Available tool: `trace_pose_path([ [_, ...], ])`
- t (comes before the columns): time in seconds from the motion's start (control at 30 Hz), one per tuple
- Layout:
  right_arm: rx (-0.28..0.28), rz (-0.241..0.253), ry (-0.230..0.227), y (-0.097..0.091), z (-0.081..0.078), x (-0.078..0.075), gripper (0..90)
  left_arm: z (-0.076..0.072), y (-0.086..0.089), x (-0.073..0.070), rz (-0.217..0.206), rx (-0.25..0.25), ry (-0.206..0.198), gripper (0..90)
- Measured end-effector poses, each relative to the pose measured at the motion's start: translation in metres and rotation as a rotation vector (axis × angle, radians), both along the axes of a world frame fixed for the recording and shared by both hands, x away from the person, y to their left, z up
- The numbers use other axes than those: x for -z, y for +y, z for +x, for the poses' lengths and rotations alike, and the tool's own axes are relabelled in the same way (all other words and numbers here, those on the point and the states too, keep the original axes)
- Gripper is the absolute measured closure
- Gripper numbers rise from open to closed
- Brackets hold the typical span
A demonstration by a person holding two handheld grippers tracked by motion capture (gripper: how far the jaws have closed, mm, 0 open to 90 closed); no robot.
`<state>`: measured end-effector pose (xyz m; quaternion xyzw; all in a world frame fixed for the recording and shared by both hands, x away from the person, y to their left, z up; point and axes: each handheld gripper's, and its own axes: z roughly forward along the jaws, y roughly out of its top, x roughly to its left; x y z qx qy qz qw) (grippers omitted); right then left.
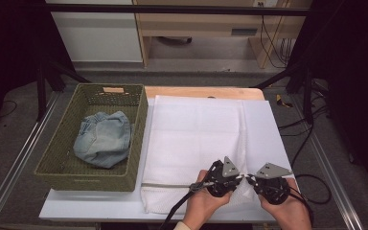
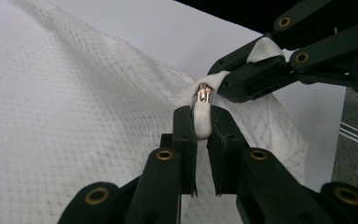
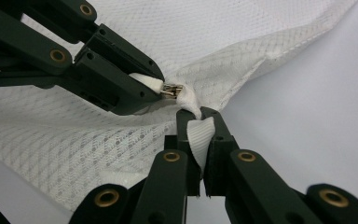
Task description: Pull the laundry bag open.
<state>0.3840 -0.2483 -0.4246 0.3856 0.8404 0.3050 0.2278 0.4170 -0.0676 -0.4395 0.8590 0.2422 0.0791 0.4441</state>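
Pinching zipper pull (image 2: pixel 203 119) with left gripper (image 2: pixel 203 122), bag corner (image 3: pixel 199 133) clamped by right gripper (image 3: pixel 200 122) at near edge of mesh laundry bag (image 1: pixel 196 139); fabric best kept taut, pull slid straight along zipper.

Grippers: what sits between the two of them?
In both gripper views, a metal zipper slider on the mesh bag sits between the left gripper and right gripper.

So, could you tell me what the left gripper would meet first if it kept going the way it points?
Probably the right gripper, just beyond the zip pull that the left gripper holds; the gap looks small, though depth is unclear.
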Motion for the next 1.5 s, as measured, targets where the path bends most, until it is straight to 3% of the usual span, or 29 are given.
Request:
trace_pose_path([
  [0.17, -0.007, -0.016, -0.008, 0.0005, -0.0004, 0.0005, 88.0, -0.0003, 0.0011, -0.0015, 0.009, 0.006, -0.008, 81.8],
  [0.6, -0.008, 0.001, -0.010, -0.0008, -0.0007, 0.0021, 88.0, -0.0012, 0.0007, -0.0009, 0.004, 0.003, -0.008, 81.8],
  [0.8, 0.022, -0.001, 0.010, 0.0002, -0.0026, 0.0010, 87.6, 0.0006, -0.0008, 0.0016, -0.004, 0.005, 0.002, 81.7],
  [1.03, -0.033, -0.019, -0.019, 0.0046, -0.0043, -0.0027, 84.5, 0.0052, 0.0035, 0.0012, 0.010, -0.005, -0.004, 81.7],
  [1.23, -0.056, -0.024, -0.004, 0.0040, -0.0030, -0.0014, 83.8, 0.0046, 0.0037, 0.0009, 0.008, 0.002, 0.004, 81.7],
  [1.33, -0.070, -0.029, 0.004, 0.0028, -0.0022, -0.0005, 80.8, 0.0045, 0.0040, 0.0000, 0.007, 0.004, -0.001, 81.7],
  [1.5, -0.085, -0.041, 0.016, 0.0029, 0.0019, 0.0014, 67.3, 0.0046, 0.0050, -0.0008, 0.005, 0.012, -0.002, 81.7],
])
